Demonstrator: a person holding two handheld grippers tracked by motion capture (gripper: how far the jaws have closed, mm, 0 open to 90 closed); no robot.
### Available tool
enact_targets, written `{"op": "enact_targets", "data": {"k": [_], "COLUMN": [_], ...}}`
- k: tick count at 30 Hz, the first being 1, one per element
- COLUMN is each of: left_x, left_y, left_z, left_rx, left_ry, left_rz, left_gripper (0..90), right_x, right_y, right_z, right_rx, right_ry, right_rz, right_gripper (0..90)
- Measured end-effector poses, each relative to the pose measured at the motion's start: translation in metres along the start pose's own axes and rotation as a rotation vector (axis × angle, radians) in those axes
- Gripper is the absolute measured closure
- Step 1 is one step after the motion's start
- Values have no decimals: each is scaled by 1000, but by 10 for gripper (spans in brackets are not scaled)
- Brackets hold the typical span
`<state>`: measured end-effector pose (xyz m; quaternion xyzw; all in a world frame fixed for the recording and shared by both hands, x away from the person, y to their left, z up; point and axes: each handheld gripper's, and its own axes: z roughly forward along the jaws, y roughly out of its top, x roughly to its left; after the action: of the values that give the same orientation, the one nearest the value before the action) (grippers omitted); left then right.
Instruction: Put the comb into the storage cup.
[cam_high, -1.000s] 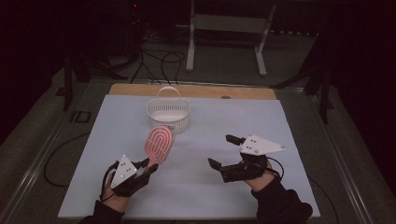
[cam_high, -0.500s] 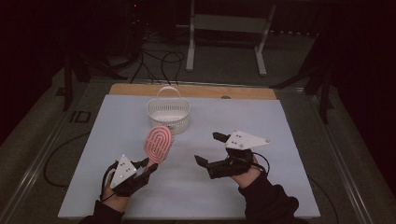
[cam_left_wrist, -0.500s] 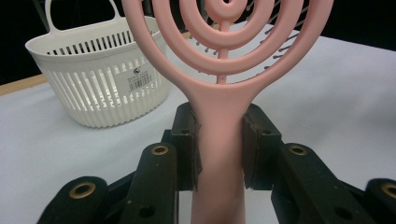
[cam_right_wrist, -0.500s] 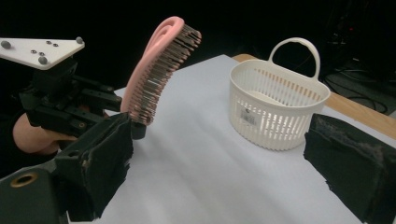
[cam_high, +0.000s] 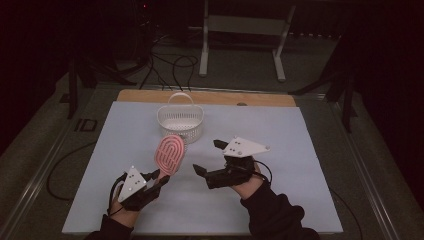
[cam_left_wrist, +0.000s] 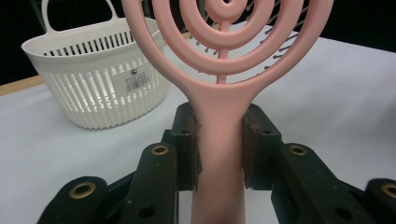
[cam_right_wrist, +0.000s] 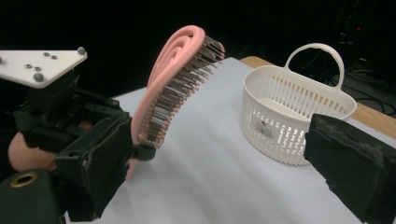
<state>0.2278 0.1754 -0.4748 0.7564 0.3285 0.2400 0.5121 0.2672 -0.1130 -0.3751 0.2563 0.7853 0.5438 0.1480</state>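
A pink vented hairbrush (cam_high: 169, 154) stands tilted up over the near left of the table, bristles facing right. My left gripper (cam_high: 161, 177) is shut on its handle. In the left gripper view the two pads press on both sides of the handle (cam_left_wrist: 219, 140). My right gripper (cam_high: 207, 156) hangs open just right of the brush head, turned toward it, with nothing between its jaws. In the right gripper view the brush (cam_right_wrist: 177, 84) rises just beyond the jaw at the left of that view. A white slotted basket (cam_high: 180, 121) with a loop handle stands behind the brush.
A pale sheet (cam_high: 300, 150) covers the table, with a wooden strip (cam_high: 260, 98) along its far edge. The basket (cam_right_wrist: 294, 112) looks empty. Cables and a metal stand (cam_high: 240, 30) lie on the dark floor beyond the table.
My right gripper has moved left across the table toward the brush, still open. The left gripper and the brush have stayed in place.
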Motion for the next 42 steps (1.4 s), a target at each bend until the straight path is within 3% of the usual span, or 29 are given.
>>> {"op": "enact_targets", "data": {"k": [11,27,34,42], "left_x": [0,-3,-3,-3], "left_y": [0,-1,-1,-1], "left_z": [1,4,4,5], "left_rx": [-2,-5,-6,-4], "left_ry": [-3,-14,-9,-5], "left_rz": [0,3,5,7], "left_gripper": [708,708,708,708], "right_x": [8,16,19,27], "right_y": [4,6,4,2], "right_z": [21,50,60,70], "right_rx": [13,-23,-33,-35], "right_ry": [10,-1,-43,-34], "right_rz": [10,53,166,303], "right_gripper": [77,77,77,88]}}
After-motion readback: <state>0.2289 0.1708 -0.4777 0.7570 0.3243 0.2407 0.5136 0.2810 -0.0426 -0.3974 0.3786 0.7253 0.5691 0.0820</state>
